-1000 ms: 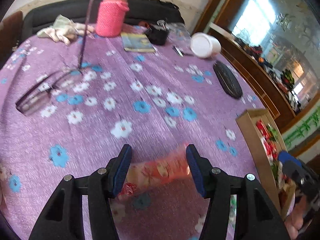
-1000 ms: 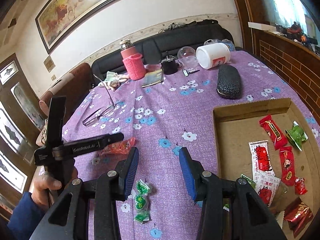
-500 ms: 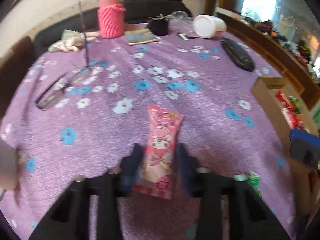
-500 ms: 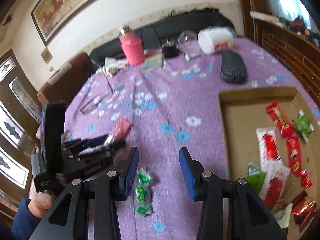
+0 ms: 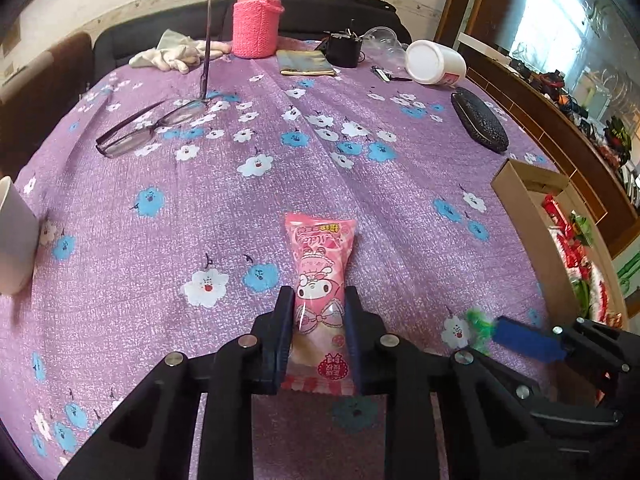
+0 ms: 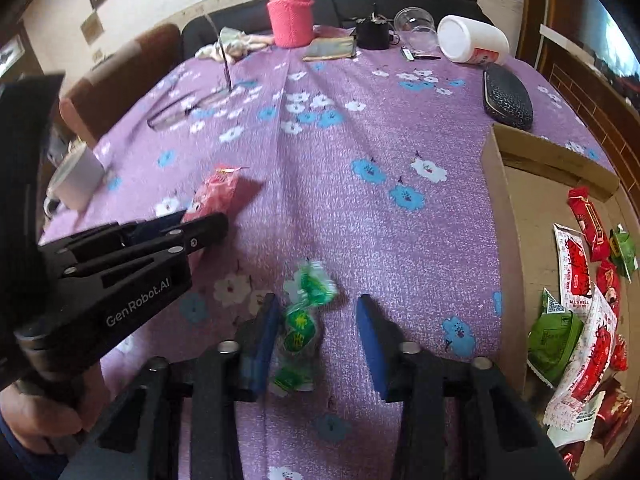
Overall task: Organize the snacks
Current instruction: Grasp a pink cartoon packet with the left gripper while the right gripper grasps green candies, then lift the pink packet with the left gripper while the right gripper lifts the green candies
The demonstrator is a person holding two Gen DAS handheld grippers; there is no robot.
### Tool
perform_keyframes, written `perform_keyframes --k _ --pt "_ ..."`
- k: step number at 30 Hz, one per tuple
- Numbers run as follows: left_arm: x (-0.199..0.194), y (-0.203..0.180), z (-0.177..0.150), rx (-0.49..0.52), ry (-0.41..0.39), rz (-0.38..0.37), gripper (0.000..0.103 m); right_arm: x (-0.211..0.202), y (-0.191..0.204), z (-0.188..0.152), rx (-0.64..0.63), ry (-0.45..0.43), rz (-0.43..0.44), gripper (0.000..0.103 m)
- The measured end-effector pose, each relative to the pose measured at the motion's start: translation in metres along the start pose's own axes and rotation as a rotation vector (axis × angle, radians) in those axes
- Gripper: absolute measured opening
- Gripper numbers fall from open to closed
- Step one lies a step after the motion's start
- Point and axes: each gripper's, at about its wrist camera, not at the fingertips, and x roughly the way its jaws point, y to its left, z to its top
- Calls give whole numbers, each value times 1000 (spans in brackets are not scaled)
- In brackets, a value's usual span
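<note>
A pink cartoon snack packet (image 5: 320, 248) points away from me, its near end pinched in my left gripper (image 5: 319, 296), which is shut on it just above the purple flowered tablecloth (image 5: 240, 208). In the right wrist view the same packet (image 6: 216, 188) sticks out of the left gripper (image 6: 200, 224). My right gripper (image 6: 318, 308) straddles a green strip of small snack packs (image 6: 304, 320). Its jaws are closing: the left pad touches the strip and the right pad stands apart. The cardboard box (image 6: 500, 200) at the right holds several red, white and green snacks.
Glasses (image 5: 148, 128), a pink knitted bottle (image 5: 256, 20), pale gloves (image 5: 172, 54), a white jar on its side (image 5: 436, 62) and a black case (image 5: 480, 124) lie at the far side. A white cup (image 5: 12, 240) stands at the left edge. A hand (image 6: 36, 412) holds the left gripper.
My left gripper has shut on the pink packet, which now points lengthwise away from me. The right gripper has dropped over the green strip and its jaws have narrowed.
</note>
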Motion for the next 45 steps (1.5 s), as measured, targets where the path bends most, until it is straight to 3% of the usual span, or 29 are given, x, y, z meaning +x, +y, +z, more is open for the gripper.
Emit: perform_keyframes --k 1,4,10,24,32,37,39,40,43,45 --pt "0 -1 -1 10 -5 5 24 0 1 0 -11 -11 -17 22" --pt "-1 1 -2 4 -24 -11 24 0 -2 -1 -7 -27 -28 19" --pt "-2 1 -6 18 -64 -30 24 -13 -12 5 63 -118 43 19" --pt "-37 -11 -4 69 -207 -58 24 -26 -16 10 98 -213 27 19" --pt "-37 -3 -1 41 -181 -84 24 -26 -22 10 124 -214 28 19" --pt "-28 7 1 -13 -131 -116 40 -26 -22 9 127 -209 32 19" --pt "-24 5 0 -5 -106 -123 56 -27 -22 10 125 -211 37 19" --pt "-21 0 -1 17 -94 -118 57 -28 -22 10 123 -212 36 19" --pt "-19 -12 -6 85 -91 -72 57 -28 -22 10 126 -211 36 19" --pt "-16 -17 -8 114 -81 -43 40 -28 -22 9 127 -211 36 19"
